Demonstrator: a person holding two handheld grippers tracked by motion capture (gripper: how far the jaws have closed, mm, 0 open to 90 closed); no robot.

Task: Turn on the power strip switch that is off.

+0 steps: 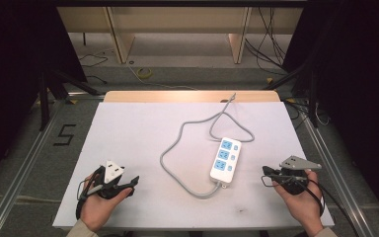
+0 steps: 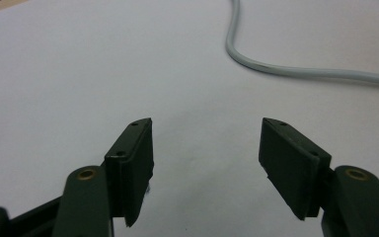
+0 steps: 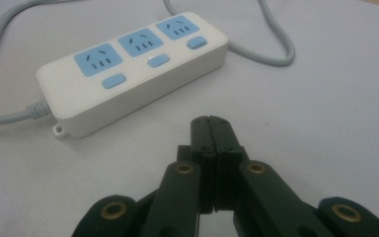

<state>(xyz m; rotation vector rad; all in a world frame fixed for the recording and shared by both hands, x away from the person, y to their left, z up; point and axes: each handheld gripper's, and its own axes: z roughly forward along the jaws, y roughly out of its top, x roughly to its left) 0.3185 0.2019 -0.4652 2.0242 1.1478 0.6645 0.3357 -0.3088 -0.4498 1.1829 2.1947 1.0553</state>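
Both grippers rest low at my near edge of the table. From the high view, my left gripper (image 1: pixel 128 183) sits at the near left in my left hand (image 1: pixel 98 200), palm turned up and inward, jaws pointing right across the sheet; in the left gripper view its jaws stand wide apart with bare sheet between them. My right gripper (image 1: pixel 265 176) sits at the near right, cradled in my right hand (image 1: pixel 301 195), forearm coming in from the bottom edge, jaws pointing left toward the power strip; in the right gripper view the two jaws are pressed together with nothing between them.

Under everything I see the white table (image 1: pixel 128 133), wood edge showing at its far side. Near the middle, a little right of centre, lies the white power strip (image 1: pixel 225 159) with three blue sockets, flat on the sheet, near my right gripper but apart from it. Its grey cable (image 1: pixel 170 148) leaves the near end, sweeps left, and loops toward the far edge.
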